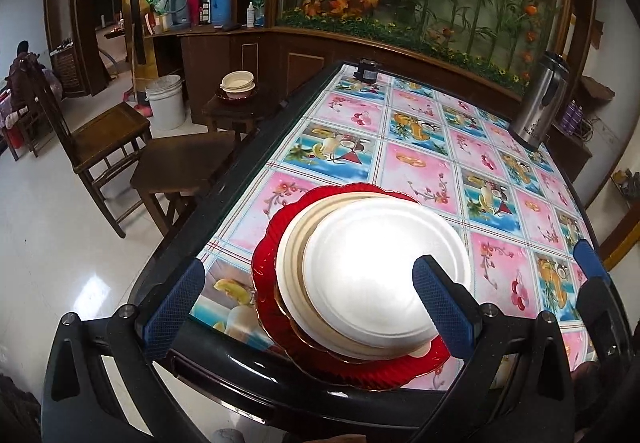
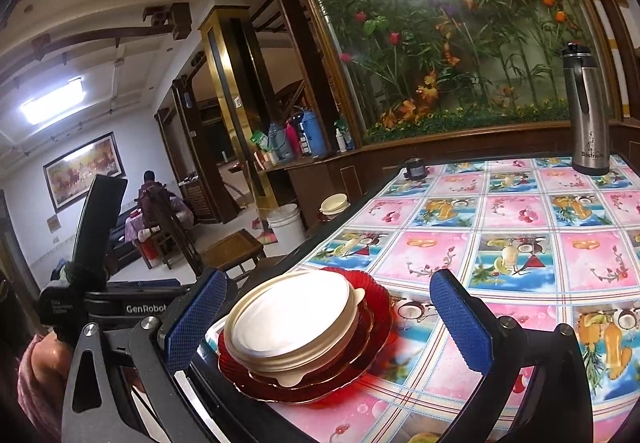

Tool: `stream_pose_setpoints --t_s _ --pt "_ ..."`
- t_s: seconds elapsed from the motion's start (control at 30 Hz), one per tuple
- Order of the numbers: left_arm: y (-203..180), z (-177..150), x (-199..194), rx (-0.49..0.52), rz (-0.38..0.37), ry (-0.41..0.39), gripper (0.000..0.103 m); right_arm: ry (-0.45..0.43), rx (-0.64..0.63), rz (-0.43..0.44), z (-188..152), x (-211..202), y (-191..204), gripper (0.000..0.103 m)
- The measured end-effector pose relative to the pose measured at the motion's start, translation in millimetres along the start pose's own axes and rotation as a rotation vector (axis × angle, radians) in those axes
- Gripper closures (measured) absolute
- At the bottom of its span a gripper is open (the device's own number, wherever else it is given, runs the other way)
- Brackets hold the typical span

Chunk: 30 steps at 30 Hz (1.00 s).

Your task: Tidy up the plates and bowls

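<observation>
We saw a stack at the near edge of the worktop [image 1: 420, 131]: a white plate [image 1: 384, 267] lay on cream plates [image 2: 280, 359], which lay on a red scalloped plate [image 2: 372, 327]. The left gripper [image 1: 308, 303] hovered over the stack with its jaws spread wide, gripping nothing. The right gripper [image 2: 328, 319] stood equally wide around the stack, also empty. A steel flask [image 2: 586, 111] stood well beyond the stack. More bowls [image 1: 238, 83] sat on a small stool [image 1: 236, 109] left of the stack, off the worktop.
</observation>
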State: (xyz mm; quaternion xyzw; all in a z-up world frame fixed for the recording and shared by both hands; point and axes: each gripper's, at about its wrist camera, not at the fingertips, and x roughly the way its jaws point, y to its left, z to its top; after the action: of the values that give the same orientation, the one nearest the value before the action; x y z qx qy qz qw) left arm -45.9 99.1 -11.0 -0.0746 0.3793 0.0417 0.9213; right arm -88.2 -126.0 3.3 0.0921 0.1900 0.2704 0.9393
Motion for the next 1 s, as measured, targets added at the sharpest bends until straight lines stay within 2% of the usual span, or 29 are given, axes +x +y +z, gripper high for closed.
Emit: stream_pose_setpoints --t_s 0.2,1.0 --pt "2 0 4 -0.008 -0.017 0.019 0.000 0.016 -0.001 0.003 -2 6 2 0.000" --pt "3 -4 10 0.011 0.040 0.058 0.000 0.061 -0.006 -0.006 -5 16 0 0.000"
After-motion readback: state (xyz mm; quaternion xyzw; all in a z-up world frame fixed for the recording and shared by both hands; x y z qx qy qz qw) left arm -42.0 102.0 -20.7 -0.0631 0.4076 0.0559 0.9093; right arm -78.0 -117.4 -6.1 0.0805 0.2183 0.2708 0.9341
